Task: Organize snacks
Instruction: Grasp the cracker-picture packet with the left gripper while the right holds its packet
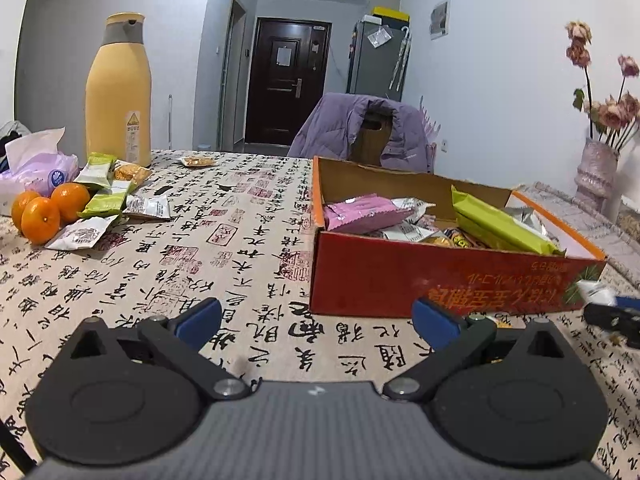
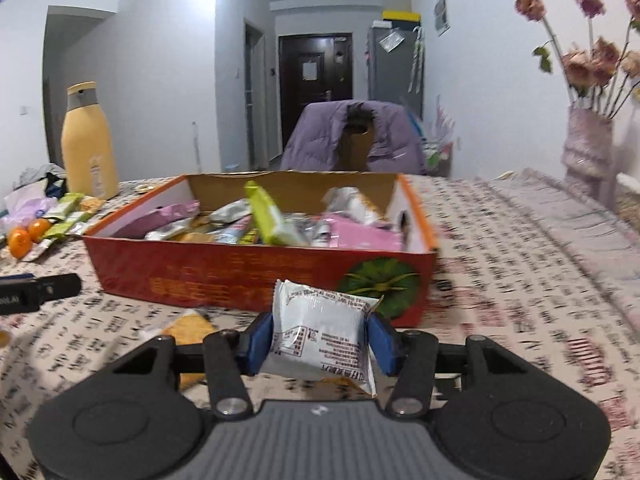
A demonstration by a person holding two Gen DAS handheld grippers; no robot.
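**me:** ok so my right gripper (image 2: 320,340) is clamped on a white snack packet (image 2: 320,336), blue pads squeezing it from both sides, the packet standing up between them. It sits low over the tablecloth (image 2: 520,264), just in front of the red box (image 2: 256,276), whose near wall stands between the packet and the inside.

**other guy:** and the left one?

**me:** left gripper (image 1: 318,320) is spread wide with nothing in it, hovering over the cloth with the box's corner ahead to its right. The box already has a bunch of stuff in it: a pink packet (image 1: 366,214), a long green packet (image 1: 500,222), some silvery ones.

**other guy:** anything loose?

**me:** yeah, an orange-ish packet (image 2: 190,326) lies on the cloth just left of my right gripper. Far left there's a pile: green and white packets (image 1: 104,200) next to three tangerines (image 1: 48,212), a tissue pack (image 1: 32,164), and a tall yellow thermos (image 1: 118,92) behind. One more small snack (image 1: 196,161) sits alone past it. A vase of dried roses (image 2: 588,148) stands at the far right, and a chair with a purple jacket (image 2: 352,140) behind the box.
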